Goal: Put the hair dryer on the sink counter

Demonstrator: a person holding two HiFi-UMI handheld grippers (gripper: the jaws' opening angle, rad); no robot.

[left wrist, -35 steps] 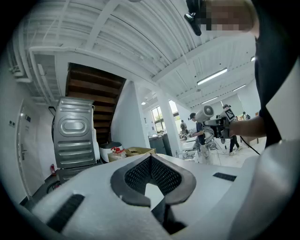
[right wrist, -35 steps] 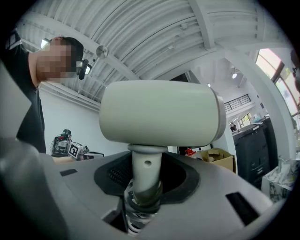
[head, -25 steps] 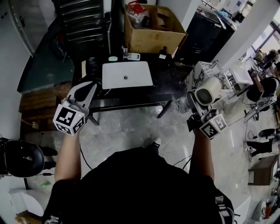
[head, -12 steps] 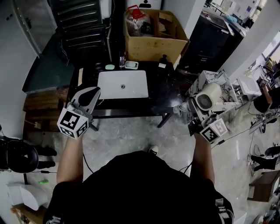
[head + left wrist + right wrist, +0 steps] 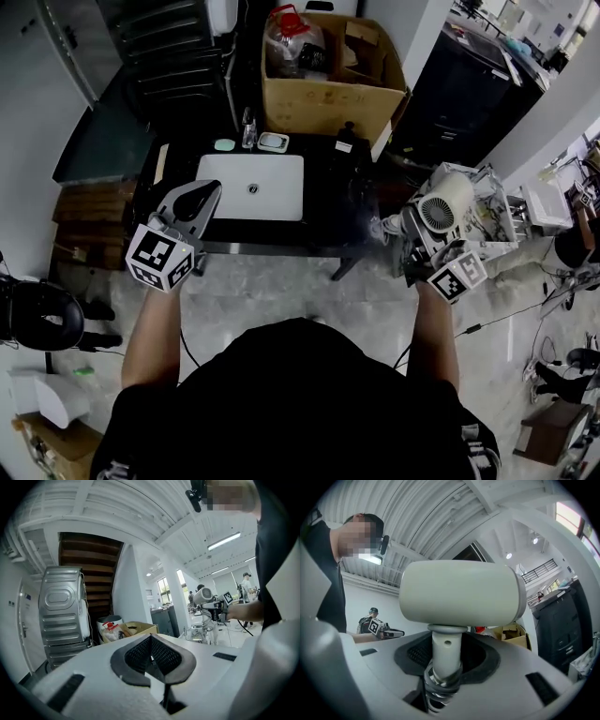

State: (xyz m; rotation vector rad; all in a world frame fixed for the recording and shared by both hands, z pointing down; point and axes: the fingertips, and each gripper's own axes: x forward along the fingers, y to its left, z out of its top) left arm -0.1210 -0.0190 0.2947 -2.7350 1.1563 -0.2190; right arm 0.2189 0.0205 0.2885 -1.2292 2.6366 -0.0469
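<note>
A cream hair dryer point(image 5: 441, 202) with a round grille is held by its handle in my right gripper point(image 5: 412, 239), off the right end of the black sink counter point(image 5: 328, 202) and above the floor. In the right gripper view the hair dryer point(image 5: 459, 590) stands upright, and the right gripper point(image 5: 446, 667) is shut on its handle and coiled cord. My left gripper point(image 5: 199, 199) hovers over the counter's front left corner, beside the white basin point(image 5: 251, 187). In its own view the left gripper point(image 5: 152, 656) is shut with nothing between its pads.
A large cardboard box point(image 5: 328, 66) with a bag inside stands behind the counter. A faucet point(image 5: 247, 127), a small dish point(image 5: 274, 142) and a green soap point(image 5: 223, 145) sit at the counter's back edge. A marbled stand point(image 5: 478, 211) is at right. Dark cabinet point(image 5: 469, 89) back right.
The person has stepped closer to the counter, so it sits lower in the head view. Both grippers moved forward with it. The hair dryer stays in the right gripper.
</note>
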